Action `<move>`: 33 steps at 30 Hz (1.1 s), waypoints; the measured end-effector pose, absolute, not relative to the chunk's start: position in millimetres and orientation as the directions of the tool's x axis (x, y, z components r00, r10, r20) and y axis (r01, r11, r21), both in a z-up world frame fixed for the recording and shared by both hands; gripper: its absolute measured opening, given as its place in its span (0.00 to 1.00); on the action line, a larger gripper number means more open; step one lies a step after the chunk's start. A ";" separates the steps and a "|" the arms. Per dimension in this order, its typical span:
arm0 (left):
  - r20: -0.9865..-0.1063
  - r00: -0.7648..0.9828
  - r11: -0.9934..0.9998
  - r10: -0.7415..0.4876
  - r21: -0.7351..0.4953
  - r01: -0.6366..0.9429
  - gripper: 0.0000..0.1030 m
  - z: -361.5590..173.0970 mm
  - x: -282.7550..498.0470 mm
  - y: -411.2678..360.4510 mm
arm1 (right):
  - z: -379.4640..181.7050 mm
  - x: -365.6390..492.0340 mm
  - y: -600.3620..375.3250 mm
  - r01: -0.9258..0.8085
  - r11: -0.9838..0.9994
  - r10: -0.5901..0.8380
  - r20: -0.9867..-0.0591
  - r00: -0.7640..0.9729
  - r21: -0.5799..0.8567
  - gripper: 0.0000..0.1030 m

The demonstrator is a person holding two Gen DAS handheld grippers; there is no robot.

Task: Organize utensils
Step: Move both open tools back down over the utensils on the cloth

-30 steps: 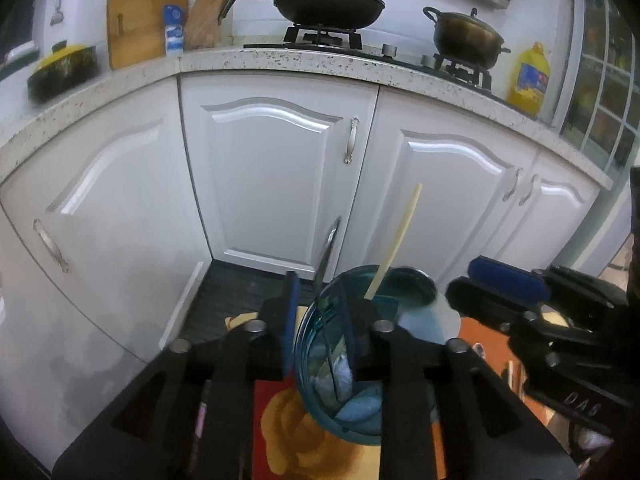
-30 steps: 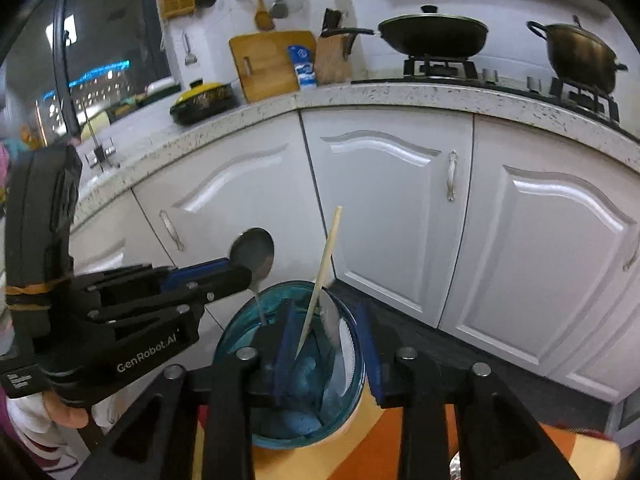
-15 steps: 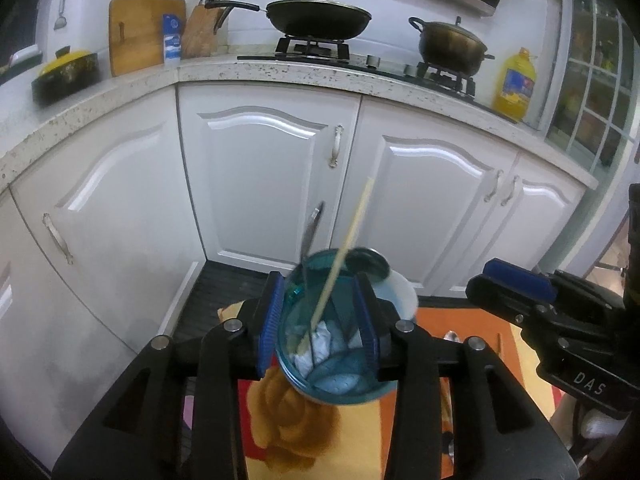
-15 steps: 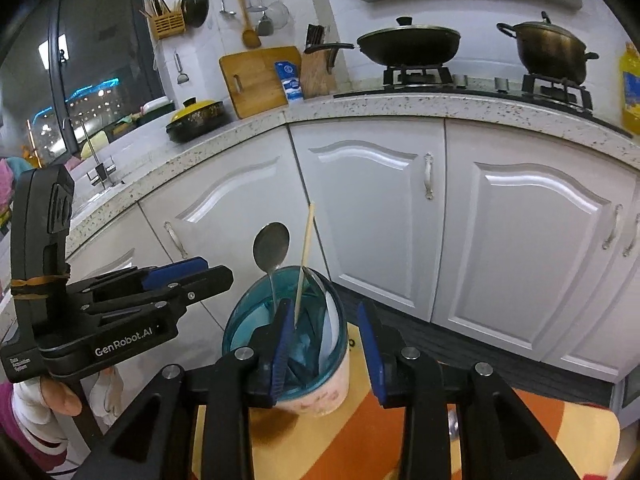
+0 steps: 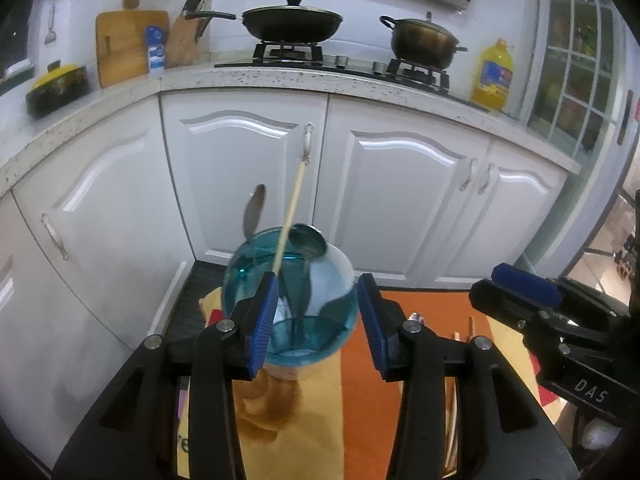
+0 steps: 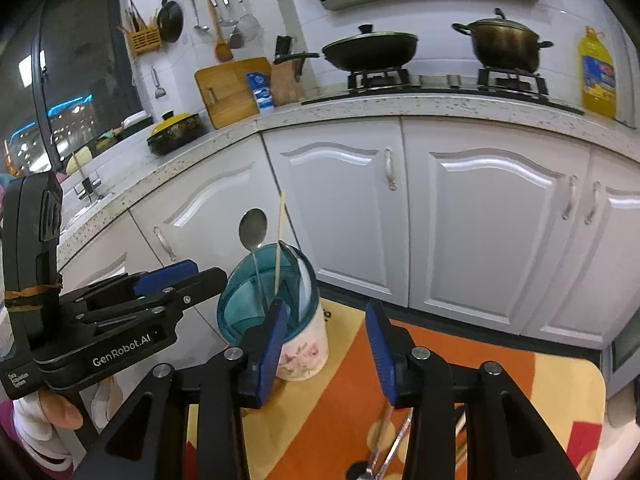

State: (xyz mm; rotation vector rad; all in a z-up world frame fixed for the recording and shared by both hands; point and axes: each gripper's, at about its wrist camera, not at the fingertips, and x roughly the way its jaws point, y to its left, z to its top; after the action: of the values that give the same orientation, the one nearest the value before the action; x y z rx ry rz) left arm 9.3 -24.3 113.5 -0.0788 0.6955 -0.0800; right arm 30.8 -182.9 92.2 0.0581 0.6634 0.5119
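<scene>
Both grippers drawn back from the utensil cup, jaws released.

A second before, the left gripper had its pads at the rim of the teal utensil cup and the right gripper was close over it; both had since pulled away and their jaws had just been opening — the cup showed beyond the left pads but they did not press on it, and nothing was between the right ones. The cup stood alone near the far left corner of the orange table mat. In it I counted one round spoon, one chopstick and one ladle-like piece. More utensils lay near the mat's near edge, blurred, their number unclear. Behind were white cabinet doors and a counter with two pots. In the right view, the right gripper's left finger covered part of the cup.
</scene>
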 end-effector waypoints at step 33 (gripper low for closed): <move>-0.713 0.651 0.965 -0.262 -0.173 0.199 0.39 78.1 -21.4 -76.8 | -10.8 -72.8 -309.8 -0.288 0.932 0.339 -0.806 0.485 0.218 0.51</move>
State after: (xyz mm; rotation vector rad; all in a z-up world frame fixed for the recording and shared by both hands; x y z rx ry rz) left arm -21.4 -76.8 78.1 -0.0813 0.8215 -0.2622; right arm -72.8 -309.8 -10.8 0.0560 0.9939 0.3817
